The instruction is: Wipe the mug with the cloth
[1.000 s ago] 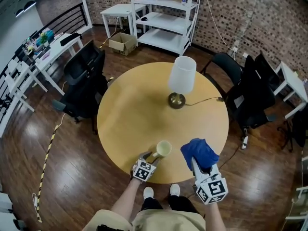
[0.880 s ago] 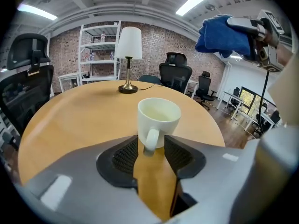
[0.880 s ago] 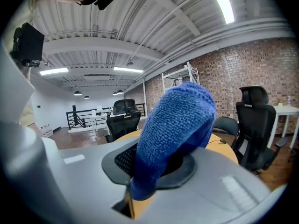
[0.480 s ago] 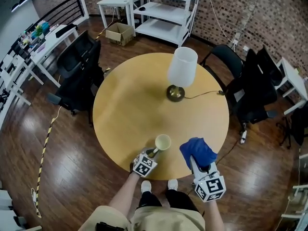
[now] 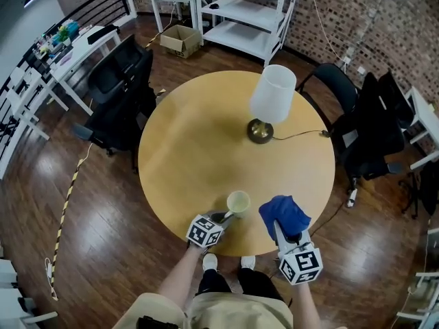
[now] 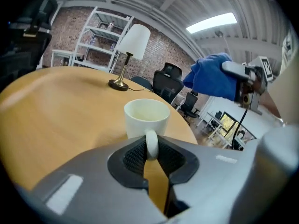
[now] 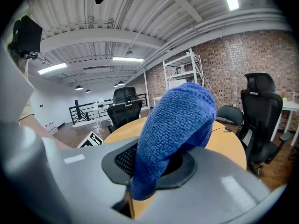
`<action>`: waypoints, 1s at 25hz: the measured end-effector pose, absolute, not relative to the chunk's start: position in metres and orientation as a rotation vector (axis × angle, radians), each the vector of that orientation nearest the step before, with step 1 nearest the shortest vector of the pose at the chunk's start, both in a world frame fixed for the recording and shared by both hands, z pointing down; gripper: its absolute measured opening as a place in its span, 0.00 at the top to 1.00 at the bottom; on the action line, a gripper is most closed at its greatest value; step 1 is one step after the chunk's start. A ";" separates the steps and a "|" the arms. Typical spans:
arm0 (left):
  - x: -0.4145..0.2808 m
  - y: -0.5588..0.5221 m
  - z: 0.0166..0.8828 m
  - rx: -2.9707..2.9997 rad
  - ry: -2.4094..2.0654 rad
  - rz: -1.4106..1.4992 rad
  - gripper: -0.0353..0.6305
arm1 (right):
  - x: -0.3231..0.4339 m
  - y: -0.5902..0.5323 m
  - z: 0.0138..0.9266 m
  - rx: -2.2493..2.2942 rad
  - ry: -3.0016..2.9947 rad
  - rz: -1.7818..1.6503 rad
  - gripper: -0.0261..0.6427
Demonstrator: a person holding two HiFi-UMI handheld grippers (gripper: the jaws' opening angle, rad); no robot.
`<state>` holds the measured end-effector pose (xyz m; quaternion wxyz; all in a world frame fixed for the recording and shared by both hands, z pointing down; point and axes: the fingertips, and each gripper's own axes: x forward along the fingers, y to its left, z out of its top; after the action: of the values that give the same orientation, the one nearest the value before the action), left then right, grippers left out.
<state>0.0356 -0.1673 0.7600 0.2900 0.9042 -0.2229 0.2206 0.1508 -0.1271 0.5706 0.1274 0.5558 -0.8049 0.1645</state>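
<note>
The left gripper [image 5: 223, 218], just closed, pinches the mug [image 5: 238, 202] handle [image 6: 151, 146]; the right gripper [image 5: 278, 229] beside the mug clamps the cloth [image 5: 283, 214]; hard wiping may twist the mug loose.

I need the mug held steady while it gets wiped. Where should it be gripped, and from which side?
By its handle, coming from the near edge of the table: the mug stands upright with the handle pointing that way. The left gripper has just closed on it there, leaving wall and rim free for the cloth.
</note>
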 end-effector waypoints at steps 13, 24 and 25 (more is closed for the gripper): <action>0.016 -0.175 0.670 2.187 -0.513 0.040 0.89 | 0.161 -0.150 0.551 1.433 -2.462 0.462 0.87; 0.007 -0.121 0.554 2.557 0.078 0.256 0.89 | 0.110 -0.212 0.574 0.313 -2.490 0.236 0.86; 0.007 -0.115 0.548 2.577 0.129 0.277 0.89 | 0.100 -0.210 0.571 0.215 -2.505 0.270 0.86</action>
<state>0.0067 -0.1146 0.5477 0.2697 0.9562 0.0477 0.1027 0.1004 -0.2098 0.5706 0.3015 0.0811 -0.9445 0.1020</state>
